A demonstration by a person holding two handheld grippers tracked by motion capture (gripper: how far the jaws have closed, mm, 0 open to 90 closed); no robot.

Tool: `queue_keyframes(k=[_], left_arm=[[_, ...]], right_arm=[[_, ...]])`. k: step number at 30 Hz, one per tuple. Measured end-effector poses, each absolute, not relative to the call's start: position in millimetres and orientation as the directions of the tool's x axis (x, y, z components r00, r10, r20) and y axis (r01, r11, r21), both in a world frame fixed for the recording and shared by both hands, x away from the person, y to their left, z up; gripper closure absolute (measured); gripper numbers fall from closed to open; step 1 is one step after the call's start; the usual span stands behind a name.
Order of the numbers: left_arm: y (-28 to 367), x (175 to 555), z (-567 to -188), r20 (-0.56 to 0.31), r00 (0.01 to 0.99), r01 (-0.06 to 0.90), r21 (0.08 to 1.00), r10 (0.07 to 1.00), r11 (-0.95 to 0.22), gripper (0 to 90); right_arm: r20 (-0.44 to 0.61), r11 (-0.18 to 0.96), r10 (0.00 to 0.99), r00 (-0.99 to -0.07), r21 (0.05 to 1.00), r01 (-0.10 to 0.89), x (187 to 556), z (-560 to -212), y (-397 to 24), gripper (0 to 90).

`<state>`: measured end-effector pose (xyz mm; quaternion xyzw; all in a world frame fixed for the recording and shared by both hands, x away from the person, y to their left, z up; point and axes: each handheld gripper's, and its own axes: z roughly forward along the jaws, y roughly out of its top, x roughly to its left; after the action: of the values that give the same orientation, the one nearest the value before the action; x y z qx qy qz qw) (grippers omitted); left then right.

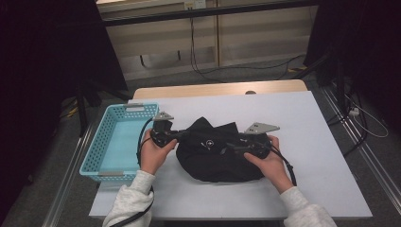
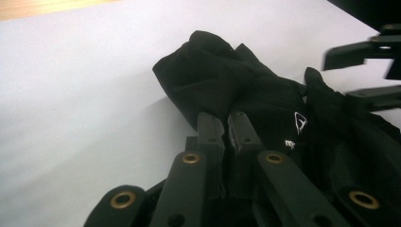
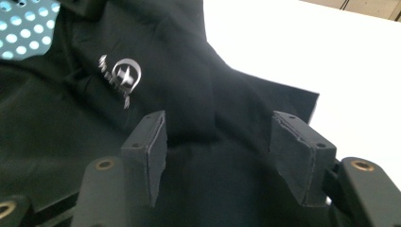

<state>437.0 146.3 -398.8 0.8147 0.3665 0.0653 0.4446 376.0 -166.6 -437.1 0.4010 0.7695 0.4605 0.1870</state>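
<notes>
A crumpled black garment [image 1: 213, 151] with a small white logo [image 2: 300, 122] lies in the middle of the white table [image 1: 312, 137]. My left gripper [image 1: 182, 135] reaches its left edge from the left. In the left gripper view my left gripper [image 2: 226, 124] stands shut, its tips pinching a fold of the garment [image 2: 265, 90]. My right gripper [image 1: 232, 144] comes in from the right over the cloth. In the right gripper view my right gripper [image 3: 217, 137] is open, with a raised ridge of the garment [image 3: 189, 71] between the jaws and the pads clear of it.
A light blue perforated basket [image 1: 98, 142] stands at the table's left edge, beside my left hand, and its mesh [image 3: 19, 23] peeks past the cloth. Bare white table surface lies to the right of and behind the garment. Cables trail on the floor beyond.
</notes>
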Motion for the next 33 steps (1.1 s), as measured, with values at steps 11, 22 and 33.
queue_keyframes(k=[11,22,33], left_arm=[[150,433,-402,-0.208,0.716,0.542,0.767,0.666,-0.343,85.6],[162,426,-399,-0.211,0.696,0.540,0.784,0.686,-0.307,85.5],[147,422,-394,-0.195,0.730,0.492,0.816,0.655,-0.305,77.4]], right_arm=[[0.110,0.309,0.750,-0.652,0.814,0.492,398,-450,-129,51.8],[0.165,0.312,0.689,-0.706,0.811,0.494,399,-448,-120,89.0],[0.146,0.204,0.736,-0.662,0.884,0.421,389,-398,-164,89.0]])
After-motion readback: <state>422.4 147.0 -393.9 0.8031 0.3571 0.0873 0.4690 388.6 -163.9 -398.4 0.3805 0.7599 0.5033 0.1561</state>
